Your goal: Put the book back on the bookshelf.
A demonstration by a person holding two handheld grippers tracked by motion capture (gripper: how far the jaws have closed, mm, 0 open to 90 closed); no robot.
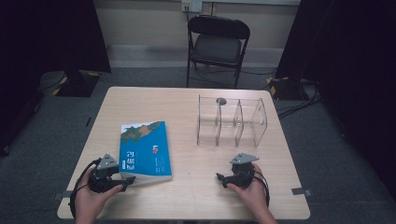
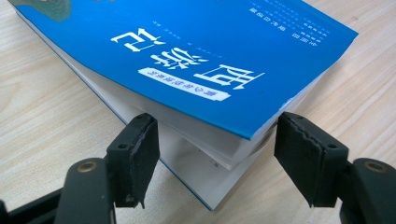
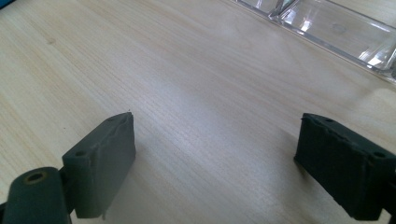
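Your left gripper (image 2: 215, 154) sat closest, jaws spread wide to either side of the blue book's (image 2: 196, 60) near corner, not yet pinching it, likely lined up to lift that corner off the table (image 1: 196, 196). That book lay flat at about eight o'clock on the tabletop. Your right gripper (image 3: 215, 158) hovered released over bare wood at five o'clock, with the clear divided organizer (image 1: 231, 122) just beyond it at two o'clock, probably the book's destination.

white chinese title characters on blue book (image 2: 196, 60)
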